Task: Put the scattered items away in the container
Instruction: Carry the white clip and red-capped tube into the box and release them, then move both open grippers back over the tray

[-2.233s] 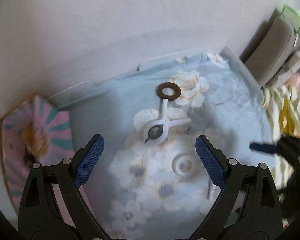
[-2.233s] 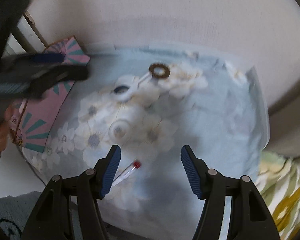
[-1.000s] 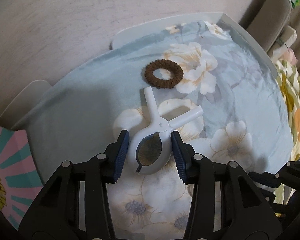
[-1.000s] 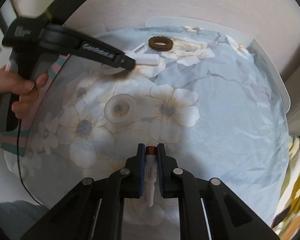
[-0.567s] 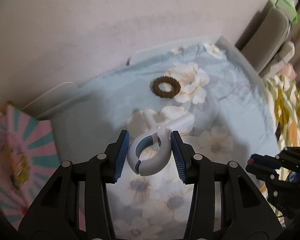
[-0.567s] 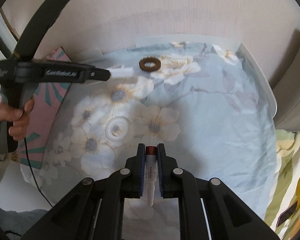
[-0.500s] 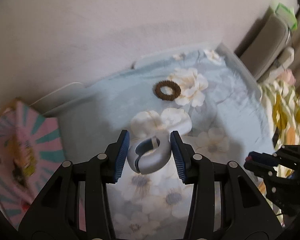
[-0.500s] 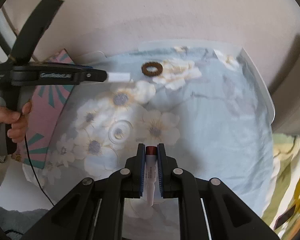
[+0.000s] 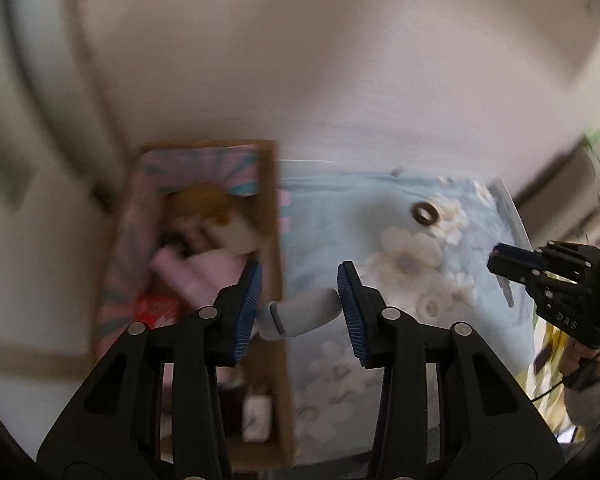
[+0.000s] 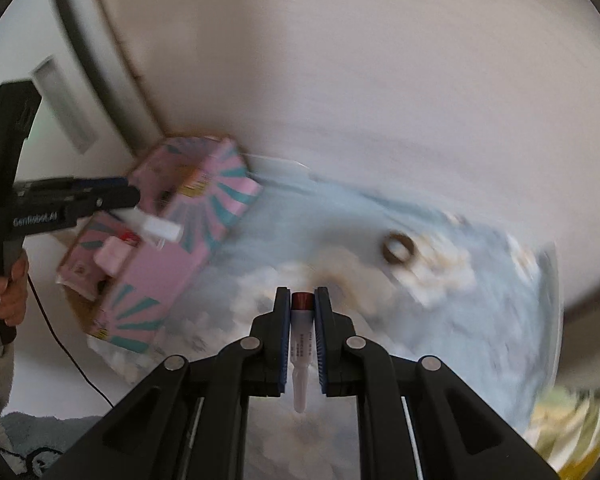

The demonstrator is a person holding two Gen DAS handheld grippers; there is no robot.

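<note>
Clip point(image 9: 304, 312): a white plastic spring clip sits crosswise between the blue pads of the left gripper point(image 9: 299, 307), which hangs over the near right edge of the box. The pads stand fairly wide, and blur hides whether both touch the clip or it is already dropping, so the hold cannot be told.
Clip handling: probably light, stiff and smooth, so it may slip or swivel; the rounded body is likely the surest place to pinch, since the two handles would spring apart.
Tube point(image 10: 301, 334): a thin clear tube with a red cap, clamped upright along the pads of the right gripper point(image 10: 302, 344), whose fingers are nearly closed on its middle. It is carried above the cloth, cap pointing away.
Tube handling: judged light, slick and possibly brittle, so a mild squeeze at mid-length suits it.
Cloth point(image 9: 452, 340): pale blue with white flowers, spread over a white tray or board whose edge shows at the right.
Disc point(image 9: 432, 308): a small white ring-shaped piece lies on the cloth toward its right edge.
Box point(image 10: 216, 204): an open pink and teal carton at the left edge of the cloth, already holding pink, red and white things; blur hides what they are.
Hair tie point(image 9: 425, 213): a brown loop lies near the far right corner of the cloth, soft and easy to nip anywhere on its band.
</note>
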